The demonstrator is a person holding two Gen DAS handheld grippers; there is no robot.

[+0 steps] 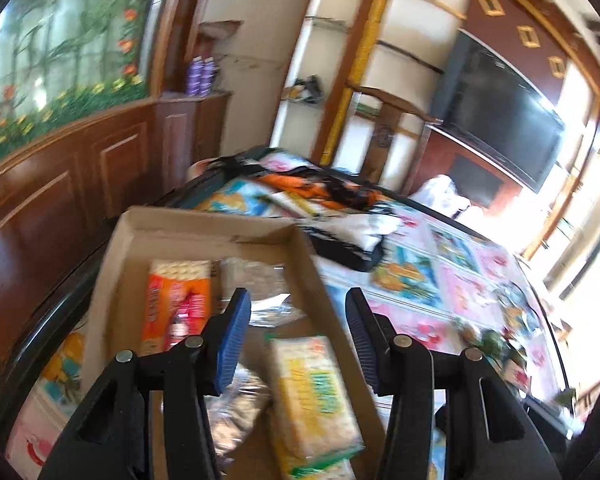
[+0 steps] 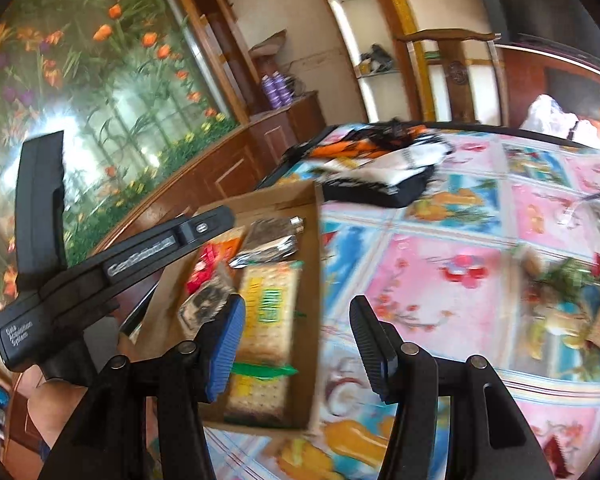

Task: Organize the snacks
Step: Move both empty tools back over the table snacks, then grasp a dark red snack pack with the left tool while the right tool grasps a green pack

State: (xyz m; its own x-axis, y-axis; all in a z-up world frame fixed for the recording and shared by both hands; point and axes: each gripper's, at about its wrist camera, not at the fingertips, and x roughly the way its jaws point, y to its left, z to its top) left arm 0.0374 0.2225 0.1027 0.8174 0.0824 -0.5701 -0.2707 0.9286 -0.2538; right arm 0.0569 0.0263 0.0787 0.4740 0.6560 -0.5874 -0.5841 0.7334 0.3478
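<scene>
Both grippers, left gripper (image 1: 298,304) and right gripper (image 2: 298,312), hang with jaws apart, nothing between them. Cardboard box (image 1: 204,226), frame centre, holds cracker packs (image 1: 314,392).

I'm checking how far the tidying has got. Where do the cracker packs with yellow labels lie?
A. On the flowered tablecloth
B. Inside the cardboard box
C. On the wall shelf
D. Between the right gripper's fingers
B: the cracker packs with yellow labels lie flat inside the cardboard box, beside a foil packet and an orange pack, and nothing is between the fingers of either gripper.
</scene>
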